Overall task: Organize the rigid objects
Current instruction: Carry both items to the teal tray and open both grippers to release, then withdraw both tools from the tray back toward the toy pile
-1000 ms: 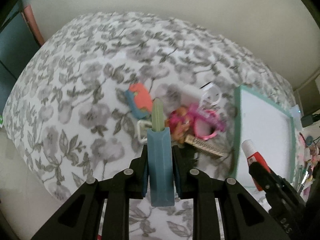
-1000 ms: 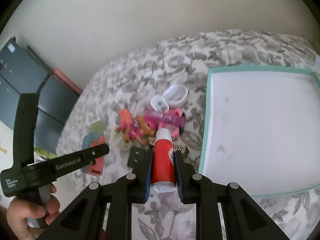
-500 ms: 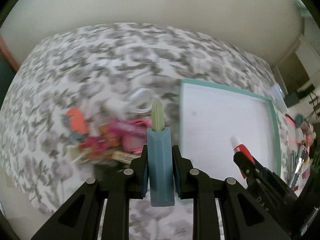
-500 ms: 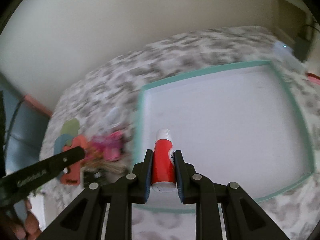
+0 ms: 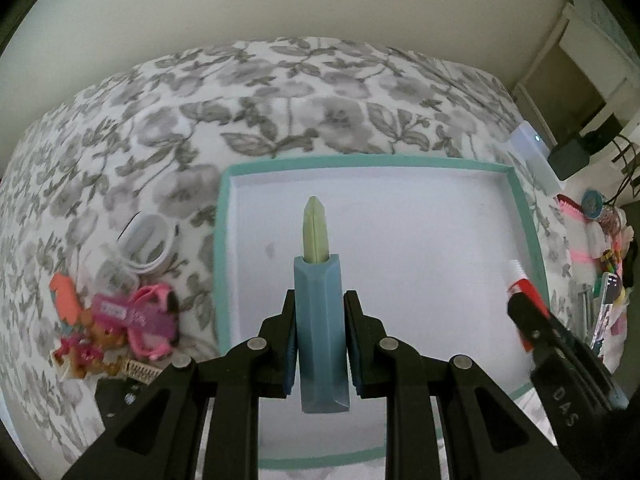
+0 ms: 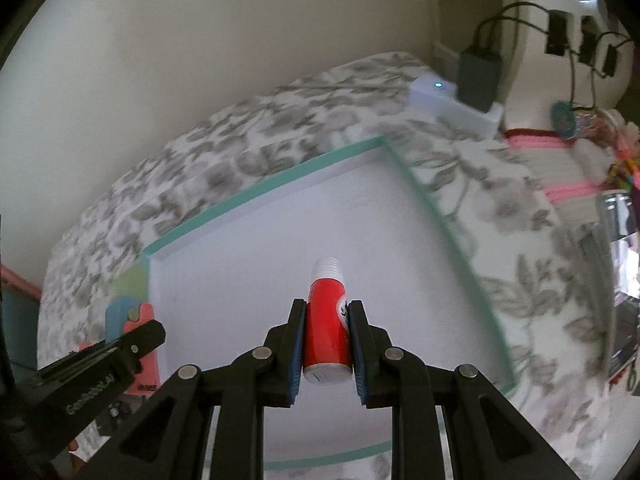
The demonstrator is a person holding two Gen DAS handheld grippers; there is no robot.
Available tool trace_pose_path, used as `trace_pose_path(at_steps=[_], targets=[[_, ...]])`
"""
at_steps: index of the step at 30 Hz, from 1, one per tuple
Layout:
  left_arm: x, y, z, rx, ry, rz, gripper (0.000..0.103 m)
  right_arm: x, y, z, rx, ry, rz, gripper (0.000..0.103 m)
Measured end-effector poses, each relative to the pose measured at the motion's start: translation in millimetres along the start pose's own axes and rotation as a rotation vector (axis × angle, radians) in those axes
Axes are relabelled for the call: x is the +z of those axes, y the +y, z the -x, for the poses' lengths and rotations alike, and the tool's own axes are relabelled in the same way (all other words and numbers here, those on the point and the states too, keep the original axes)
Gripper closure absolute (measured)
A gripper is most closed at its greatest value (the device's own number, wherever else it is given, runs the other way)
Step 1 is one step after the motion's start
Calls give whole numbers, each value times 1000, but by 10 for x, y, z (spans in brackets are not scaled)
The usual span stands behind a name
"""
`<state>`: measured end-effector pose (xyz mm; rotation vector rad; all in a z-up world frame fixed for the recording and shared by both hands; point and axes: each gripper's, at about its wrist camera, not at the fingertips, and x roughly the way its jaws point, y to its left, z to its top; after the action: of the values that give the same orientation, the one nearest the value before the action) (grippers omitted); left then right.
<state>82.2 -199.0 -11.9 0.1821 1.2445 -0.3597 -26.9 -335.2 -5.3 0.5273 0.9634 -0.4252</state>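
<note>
The left gripper is clamped on a blue holder with a pale green tip, pinched low on its body so the tip stands clear ahead of the jaws. The right gripper grips a red tube with a white ribbed cap around its middle, cap forward. Both are held above the white floor of a teal-rimmed tray, probably so each piece can be set down inside it: the holder over the middle, the tube toward the tray's right edge, as the left wrist view shows. What the blue holder actually is I cannot tell, and its underside is hidden by the jaws.

The tray floor looks bare in both views, though its near edge is covered by the gripper frames. It lies on a grey floral cloth. Off its left edge lies the unsorted pile: a white round lid, a pink toy, an orange piece and a comb-like strip, overlapping and partly blurred. Clutter beyond the cloth's right edge is too small to identify.
</note>
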Motion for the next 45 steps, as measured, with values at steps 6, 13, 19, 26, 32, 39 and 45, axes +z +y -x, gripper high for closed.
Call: trace_pose_path(at_steps=[6, 13, 19, 26, 32, 39, 45], targets=[[56, -126, -140, 4, 7, -16, 81, 75, -107, -23, -47, -10, 15, 81], [47, -176, -250, 14, 21, -30, 81, 48, -91, -187, -68, 27, 41, 81], [8, -118, -326, 14, 43, -10, 80, 12, -109, -288, -72, 65, 43, 81], [-11, -60, -255, 9, 40, 2, 66, 3, -114, -290, -64, 76, 40, 79], [14, 26, -47, 20, -5, 18, 61, 42, -6, -116, -53, 26, 78, 61], [18, 130, 244, 58, -94, 37, 46, 98, 92, 150, -72, -50, 121, 46], [-3, 258, 406, 104, -172, 59, 24, 100, 103, 287, -90, -100, 132, 30]])
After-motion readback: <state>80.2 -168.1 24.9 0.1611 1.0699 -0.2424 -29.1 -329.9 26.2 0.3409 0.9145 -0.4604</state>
